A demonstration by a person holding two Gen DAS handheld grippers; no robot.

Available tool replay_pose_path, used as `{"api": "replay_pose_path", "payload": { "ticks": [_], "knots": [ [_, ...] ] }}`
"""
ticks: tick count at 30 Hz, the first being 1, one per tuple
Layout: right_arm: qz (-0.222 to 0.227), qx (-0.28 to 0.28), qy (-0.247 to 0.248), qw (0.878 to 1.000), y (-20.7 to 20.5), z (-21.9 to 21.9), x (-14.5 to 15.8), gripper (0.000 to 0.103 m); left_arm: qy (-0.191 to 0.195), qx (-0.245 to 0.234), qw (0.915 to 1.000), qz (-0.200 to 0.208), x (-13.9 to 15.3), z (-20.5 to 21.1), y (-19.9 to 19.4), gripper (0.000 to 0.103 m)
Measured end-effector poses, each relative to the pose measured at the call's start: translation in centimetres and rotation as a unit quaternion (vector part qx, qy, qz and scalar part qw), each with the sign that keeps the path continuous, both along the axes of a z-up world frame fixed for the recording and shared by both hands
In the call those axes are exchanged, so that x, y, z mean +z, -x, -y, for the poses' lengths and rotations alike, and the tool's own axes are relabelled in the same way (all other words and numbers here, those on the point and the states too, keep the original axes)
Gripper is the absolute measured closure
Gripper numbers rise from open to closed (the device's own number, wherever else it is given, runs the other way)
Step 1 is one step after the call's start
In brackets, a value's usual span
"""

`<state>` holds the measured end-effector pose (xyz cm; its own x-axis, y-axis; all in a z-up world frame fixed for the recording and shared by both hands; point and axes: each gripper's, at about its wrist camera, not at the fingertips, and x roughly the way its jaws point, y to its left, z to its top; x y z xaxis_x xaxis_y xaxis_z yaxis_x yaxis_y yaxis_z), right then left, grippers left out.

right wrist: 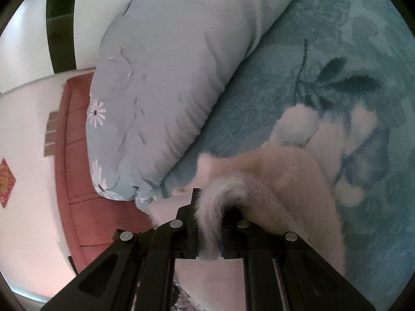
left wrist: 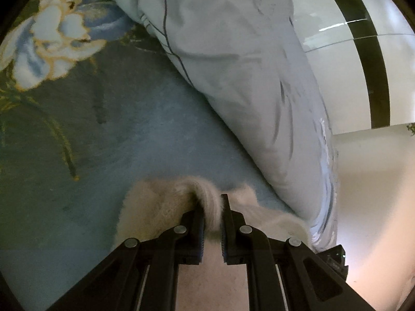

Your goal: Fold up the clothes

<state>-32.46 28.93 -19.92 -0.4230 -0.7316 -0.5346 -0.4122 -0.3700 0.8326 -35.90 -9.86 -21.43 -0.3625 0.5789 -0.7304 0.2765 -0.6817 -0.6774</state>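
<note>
Your left gripper (left wrist: 212, 207) has its fingers nearly closed, pinching a ridge of the fluffy cream garment (left wrist: 160, 204). The fuzzy fold rises between the two black fingers and curls over the tip of the left-hand one. The rest of the garment spreads out below and to both sides of the fingers, lying on the blue flowered bedspread (left wrist: 129, 129). Just beyond it on the right, a pale blue quilt (left wrist: 233, 64) runs diagonally across the bed.

Your right gripper (right wrist: 210, 207) is pinched almost shut as well, on another fuzzy edge of the same garment (right wrist: 280, 178). The edge stands up in the narrow gap between the fingers and hides the tip of the right-hand one. From there the garment stretches away to the right over the teal bedspread (right wrist: 337, 39), with white pompoms (right wrist: 295, 127) at its far side. The quilt (right wrist: 160, 64) lies to the left of the fingers, close to the garment's near corner. Beyond it you see a reddish door (right wrist: 75, 155) in a white wall.
</note>
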Motion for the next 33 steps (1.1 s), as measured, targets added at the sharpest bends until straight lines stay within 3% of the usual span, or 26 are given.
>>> {"api": "replay_pose_path", "payload": {
  "ticks": [3,5,7,10,14,17,19,22,25,28,33],
  "knots": [
    [-0.005,0.01,-0.011,1.0,0.1,0.3,0.7,0.09,-0.016,-0.004,0.9999,0.002,0.4,0.1,0.1,0.089],
    [-0.015,0.016,-0.018,1.0,0.2,0.5,1.4,0.076,-0.023,-0.007,0.9997,-0.001,1.3,0.5,0.0,0.084],
    [-0.032,0.015,-0.023,0.999,0.2,0.5,2.4,0.044,-0.028,-0.009,0.9995,-0.012,2.5,0.7,-0.4,0.071],
    [-0.057,0.005,-0.039,0.998,0.2,0.3,4.6,0.04,-0.027,-0.011,0.999,-0.035,4.8,1.0,-1.0,0.057],
    [-0.084,0.0,-0.063,0.994,-1.7,-1.3,6.9,0.038,0.058,-0.038,0.9964,-0.048,6.8,1.2,-1.5,0.046],
    [-0.087,0.011,-0.114,0.99,-4.2,-2.9,7.1,0.028,0.131,-0.078,0.9875,-0.04,6.2,1.1,-2.8,0.041],
    [-0.074,0.021,-0.138,0.988,-5.9,-3.8,5.9,0.026,0.141,-0.096,0.9849,-0.025,4.9,1.4,-3.9,0.04],
    [-0.044,0.031,-0.121,0.991,-8.3,-4.7,2.7,0.026,0.142,-0.115,0.9832,0.003,2.0,1.7,-5.2,0.038],
    [-0.035,0.022,-0.083,0.996,-9.4,-4.7,0.4,0.026,0.082,-0.08,0.9934,0.008,0.1,3.2,-5.7,0.032],
    [-0.055,0.01,-0.06,0.997,-9.2,-4.1,-0.3,0.025,0.026,-0.055,0.9979,0.021,-1.5,4.4,-5.6,0.028],
    [-0.069,0.036,-0.048,0.996,-7.2,-2.1,-0.6,0.025,0.005,-0.069,0.9975,0.014,-2.1,4.5,-5.2,0.019]
  ]
}}
